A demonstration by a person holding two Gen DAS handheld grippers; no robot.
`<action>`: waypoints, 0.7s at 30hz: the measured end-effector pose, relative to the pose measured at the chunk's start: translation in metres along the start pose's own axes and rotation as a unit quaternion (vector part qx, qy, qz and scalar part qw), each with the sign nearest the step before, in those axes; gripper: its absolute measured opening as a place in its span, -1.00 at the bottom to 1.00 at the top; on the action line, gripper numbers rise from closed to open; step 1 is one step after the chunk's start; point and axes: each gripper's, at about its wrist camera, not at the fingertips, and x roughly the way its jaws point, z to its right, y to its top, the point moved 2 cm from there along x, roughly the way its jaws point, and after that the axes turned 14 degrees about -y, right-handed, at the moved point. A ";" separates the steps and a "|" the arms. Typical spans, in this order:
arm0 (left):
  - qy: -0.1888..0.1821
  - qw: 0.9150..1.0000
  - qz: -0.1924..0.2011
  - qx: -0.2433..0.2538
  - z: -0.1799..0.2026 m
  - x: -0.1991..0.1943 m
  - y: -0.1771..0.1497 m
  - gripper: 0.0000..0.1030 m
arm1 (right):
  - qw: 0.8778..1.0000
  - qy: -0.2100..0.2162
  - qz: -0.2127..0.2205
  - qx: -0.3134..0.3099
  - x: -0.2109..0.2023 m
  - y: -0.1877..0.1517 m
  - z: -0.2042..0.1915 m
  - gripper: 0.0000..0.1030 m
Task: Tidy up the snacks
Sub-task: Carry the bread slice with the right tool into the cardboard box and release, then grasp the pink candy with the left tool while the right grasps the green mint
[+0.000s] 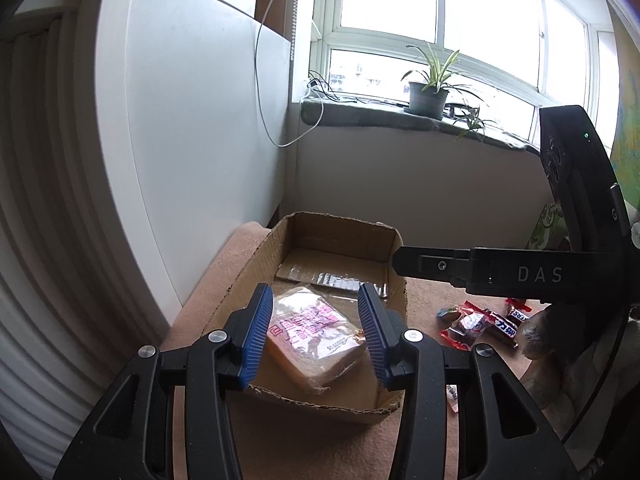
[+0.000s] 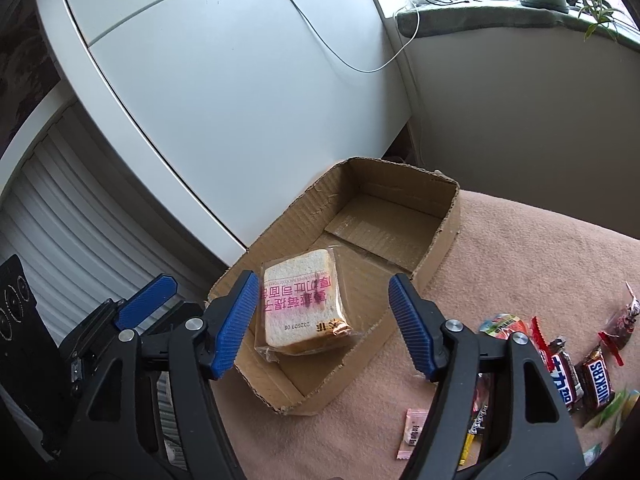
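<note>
Bread pack [image 2: 302, 306] lies in cardboard box [image 2: 432, 256], near end. Box sits on blanket [image 2: 520, 272], w/ cabinet [image 2: 240, 92] to its left. Snack bars [image 2: 576, 372] on blanket right of box, apart from it.

My tongs' ribbed blue pads [image 2: 236, 324] look matt plastic; corrugated cardboard box [image 2: 436, 236] rough; bread's wrapper [image 2: 300, 304] glossy film.

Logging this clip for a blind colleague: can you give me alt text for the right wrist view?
The open right gripper hovers above a wrapped slice of toast lying in a shallow cardboard box on a pink cloth. Loose wrapped candies, including a Snickers bar, lie on the cloth to the right.
</note>
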 end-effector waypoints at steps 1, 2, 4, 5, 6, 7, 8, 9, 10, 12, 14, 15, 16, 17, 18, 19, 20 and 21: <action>0.001 1.000 0.001 0.002 0.003 -0.001 0.000 -0.15 | 1.000 -0.003 0.003 0.001 -0.003 -0.002 0.004 0.37; 0.002 1.000 0.002 0.005 0.005 -0.002 0.001 -0.09 | 1.000 -0.007 0.006 0.003 -0.006 -0.003 0.007 0.39; 0.004 1.000 0.005 0.011 0.011 -0.003 0.001 -0.02 | 1.000 -0.015 0.014 0.010 -0.016 -0.008 0.017 0.54; 0.004 1.000 0.005 0.014 0.014 -0.003 0.001 -0.02 | 1.000 -0.019 0.020 0.013 -0.021 -0.010 0.022 0.61; 0.003 1.000 0.004 0.017 0.017 -0.003 0.001 -0.01 | 0.999 -0.024 0.025 0.015 -0.027 -0.013 0.028 0.63; 0.002 1.000 0.004 0.018 0.020 -0.003 0.001 0.06 | 0.999 -0.032 0.029 0.016 -0.032 -0.016 0.033 0.65; 0.000 1.000 0.004 0.019 0.023 -0.003 0.001 0.10 | 0.999 -0.040 0.033 0.017 -0.038 -0.019 0.039 0.66; -0.001 1.000 0.005 0.021 0.026 -0.003 0.001 0.11 | 0.998 -0.048 0.037 0.018 -0.044 -0.021 0.045 0.67; -0.003 1.000 0.005 0.022 0.029 -0.003 0.000 0.11 | 0.998 -0.054 0.040 0.020 -0.051 -0.024 0.052 0.73; -0.011 1.000 0.004 0.024 0.035 -0.004 -0.001 0.17 | 0.996 -0.067 0.050 0.028 -0.064 -0.031 0.066 0.89; -0.016 1.000 0.004 0.025 0.041 -0.004 -0.003 0.26 | 0.994 -0.081 0.064 0.038 -0.081 -0.039 0.084 0.94; -0.019 0.999 0.003 0.026 0.043 -0.004 -0.005 0.26 | 0.993 -0.091 0.068 0.044 -0.088 -0.043 0.092 0.94; -0.022 0.999 0.002 0.025 0.046 -0.004 -0.006 0.26 | 0.991 -0.102 0.072 0.051 -0.095 -0.048 0.102 0.94; -0.027 0.999 -0.001 0.023 0.048 -0.003 -0.008 0.26 | 0.989 -0.112 0.075 0.057 -0.102 -0.053 0.110 0.94; -0.034 0.999 -0.003 0.020 0.050 -0.002 -0.009 0.26 | 0.987 -0.123 0.077 0.064 -0.108 -0.058 0.119 0.94; -0.039 0.999 -0.006 0.017 0.053 0.000 -0.011 0.26 | 0.986 -0.132 0.078 0.070 -0.114 -0.064 0.128 0.94; -0.043 0.999 -0.010 0.016 0.056 0.001 -0.014 0.26 | 0.984 -0.143 0.079 0.076 -0.120 -0.069 0.137 0.94; -0.048 0.999 -0.013 0.016 0.059 0.003 -0.016 0.26 | 0.982 -0.153 0.080 0.081 -0.125 -0.075 0.145 0.95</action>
